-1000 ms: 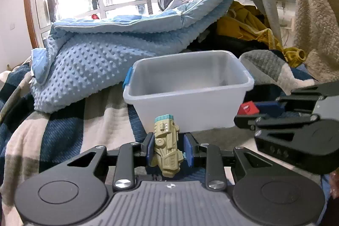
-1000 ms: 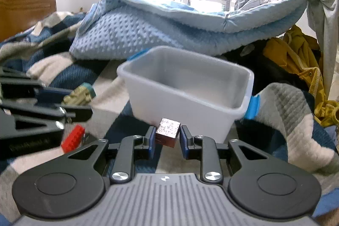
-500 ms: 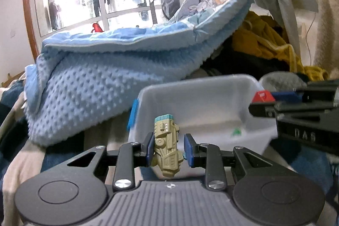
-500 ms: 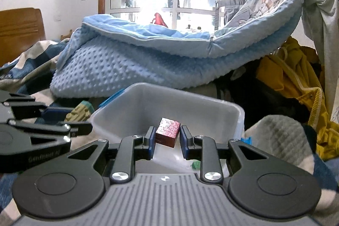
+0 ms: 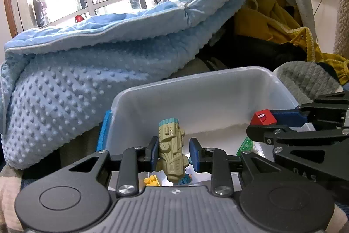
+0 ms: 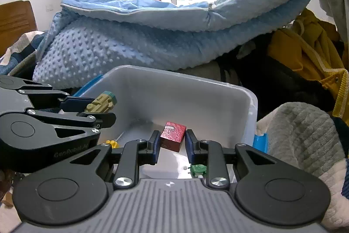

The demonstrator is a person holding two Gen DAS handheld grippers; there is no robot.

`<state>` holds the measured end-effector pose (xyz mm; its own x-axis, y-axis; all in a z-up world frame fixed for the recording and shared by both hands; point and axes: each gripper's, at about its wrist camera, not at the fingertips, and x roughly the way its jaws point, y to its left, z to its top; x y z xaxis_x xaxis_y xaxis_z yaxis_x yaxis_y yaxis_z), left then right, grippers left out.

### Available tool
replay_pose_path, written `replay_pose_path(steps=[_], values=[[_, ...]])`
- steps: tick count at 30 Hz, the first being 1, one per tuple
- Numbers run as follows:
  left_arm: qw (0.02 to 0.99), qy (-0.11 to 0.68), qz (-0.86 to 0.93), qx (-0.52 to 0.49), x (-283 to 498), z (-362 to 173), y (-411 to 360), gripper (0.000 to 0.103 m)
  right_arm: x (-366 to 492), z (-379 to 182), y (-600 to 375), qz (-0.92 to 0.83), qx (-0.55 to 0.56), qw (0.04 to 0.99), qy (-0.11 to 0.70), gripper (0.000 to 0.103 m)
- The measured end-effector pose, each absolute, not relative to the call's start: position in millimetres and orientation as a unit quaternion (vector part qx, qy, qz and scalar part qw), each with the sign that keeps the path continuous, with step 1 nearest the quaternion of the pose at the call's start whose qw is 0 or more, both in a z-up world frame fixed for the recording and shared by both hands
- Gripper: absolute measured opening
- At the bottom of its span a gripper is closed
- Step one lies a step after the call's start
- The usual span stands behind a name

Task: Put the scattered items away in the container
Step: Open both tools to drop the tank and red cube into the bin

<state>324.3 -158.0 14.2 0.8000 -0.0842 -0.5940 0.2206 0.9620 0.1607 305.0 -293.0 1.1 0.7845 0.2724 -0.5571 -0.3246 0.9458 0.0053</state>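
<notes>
The left gripper (image 5: pixel 173 151) squeezes a tan toy (image 5: pixel 172 152). The right gripper (image 6: pixel 172 143) squeezes a red block (image 6: pixel 173 138). Both hang over the white bin (image 6: pixel 196 93).

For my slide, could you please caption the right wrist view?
Right gripper holds a red block over the translucent bin; left gripper holds a tan toy.

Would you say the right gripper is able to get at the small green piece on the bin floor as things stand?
Probably not yet: the right gripper is shut on a red block, so its jaws are occupied, though the green piece lies uncovered just below it inside the translucent plastic bin.
</notes>
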Motion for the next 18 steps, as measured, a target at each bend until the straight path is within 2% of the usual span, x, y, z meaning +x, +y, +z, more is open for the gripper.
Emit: replay_pose_path(steps=[6,8,11,12,15,18], values=[[0.937,0.325,-0.077,0.104,330.9,5.0,-156.7,0.034,308.0,-0.1,-296.2,0.156,-0.035,0.944,0.289,0.034],[0.937,0.325,-0.069,0.104,330.3,4.6,-157.0,0.041,307.6,-0.1,-295.5,0.151,-0.039,0.946,0.286,0.058],[0.939,0.322,-0.060,0.111,328.4,5.5,-156.7,0.057,305.4,1.4,-296.6,0.139,-0.047,0.949,0.278,0.061],[0.940,0.319,-0.059,0.109,327.9,6.5,-155.8,0.059,305.0,2.2,-297.4,0.139,-0.046,0.950,0.277,0.061],[0.942,0.314,-0.058,0.105,325.3,10.5,-153.6,0.063,301.8,4.9,-299.9,0.134,-0.044,0.952,0.272,0.067],[0.944,0.309,-0.056,0.106,320.5,15.1,-152.7,0.064,295.8,8.4,-300.3,0.133,-0.045,0.954,0.265,0.071]])
